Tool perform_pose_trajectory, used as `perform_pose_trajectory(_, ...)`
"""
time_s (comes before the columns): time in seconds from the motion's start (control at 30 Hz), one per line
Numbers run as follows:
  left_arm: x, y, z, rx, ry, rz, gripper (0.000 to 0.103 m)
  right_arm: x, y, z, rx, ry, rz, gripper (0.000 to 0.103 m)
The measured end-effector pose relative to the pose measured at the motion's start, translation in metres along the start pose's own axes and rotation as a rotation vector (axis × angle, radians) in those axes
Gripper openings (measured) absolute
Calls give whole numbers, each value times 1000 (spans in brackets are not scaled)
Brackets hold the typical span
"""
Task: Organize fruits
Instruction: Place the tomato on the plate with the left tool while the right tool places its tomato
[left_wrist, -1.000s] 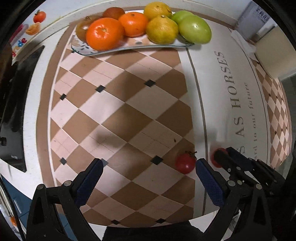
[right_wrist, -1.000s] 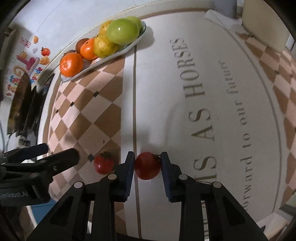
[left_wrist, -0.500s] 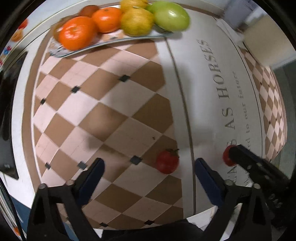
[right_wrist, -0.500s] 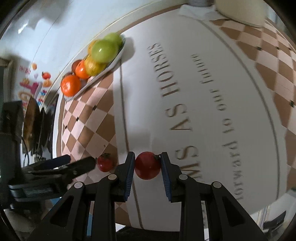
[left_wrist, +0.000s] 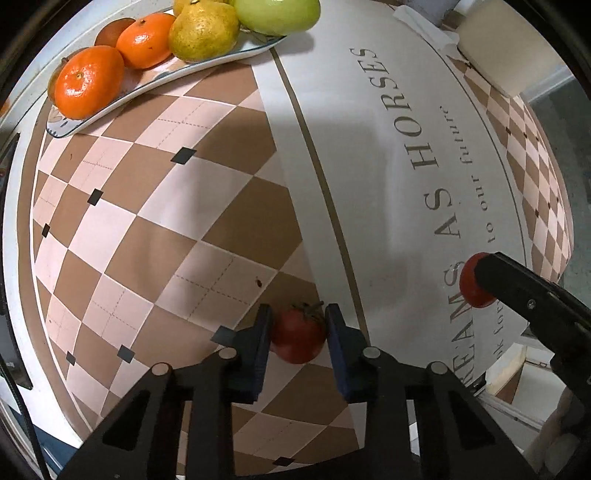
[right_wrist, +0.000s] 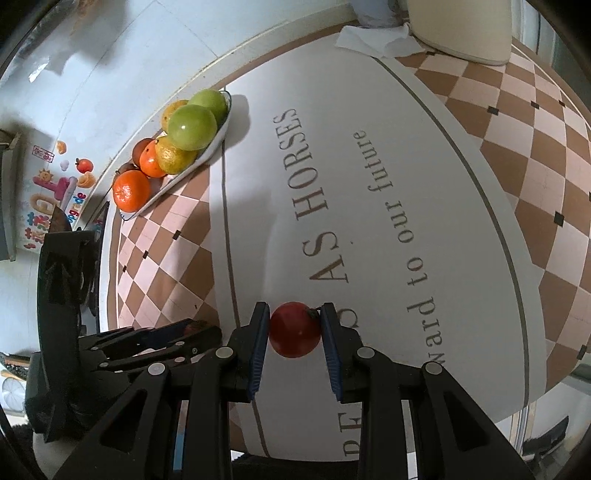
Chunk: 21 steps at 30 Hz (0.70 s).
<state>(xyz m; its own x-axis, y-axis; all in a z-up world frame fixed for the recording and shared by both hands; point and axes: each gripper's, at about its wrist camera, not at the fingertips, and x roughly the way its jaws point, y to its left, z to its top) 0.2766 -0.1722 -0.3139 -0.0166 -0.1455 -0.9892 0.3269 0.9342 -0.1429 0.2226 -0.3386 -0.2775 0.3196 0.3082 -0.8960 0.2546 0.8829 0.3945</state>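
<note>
Both grippers squeeze a small red tomato each: left gripper (left_wrist: 298, 334) pinches one tomato (left_wrist: 297, 336) low over the checkered cloth (left_wrist: 147, 229), right gripper (right_wrist: 293, 334) lifts another tomato (right_wrist: 294, 329). Each probably belongs on the fruit plate (right_wrist: 218, 142), far off.

Below me the bench (right_wrist: 369, 155) wears a cloth (left_wrist: 177, 229) of brown and pale pink checks, crossed by a broad white band (right_wrist: 424, 192) printed with grey lettering — "AS HORSES" reads clearly. Behind it stands a pale wall (right_wrist: 122, 66), with bright cartoon stickers (right_wrist: 55, 192) at my left. At the far corner rest a cream container (right_wrist: 458, 26) and a crumpled white tissue (right_wrist: 373, 37). Soft shadows fall across the cloth.
</note>
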Motion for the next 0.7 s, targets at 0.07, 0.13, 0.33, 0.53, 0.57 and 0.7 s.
perform_pose_trajectory(0.07, -2, 5, 1, -14, -14, -5, 26, 0, 4, 2, -5, -2, 6, 31)
perform_pose_trajectory(0.13, -9, 13, 3, -40, -30, -18, 26, -3, 9, 6, -12, -12, 15, 31)
perform_pose_trajectory(0.33, -54, 52, 16, -160, -125, -92, 26, -4, 38, 24, -45, -34, 66, 31)
perform_pose_trajectory(0.53, -110, 102, 50, -308, -226, -141, 26, 10, 86, 47, -108, -39, 137, 31)
perform_pose_trajectory(0.57, -116, 114, 55, -330, -238, -147, 26, 13, 95, 52, -118, -40, 150, 31)
perform_pose_trajectory(0.7, -122, 151, 74, -413, -273, -136, 26, 34, 137, 76, -181, -52, 177, 31)
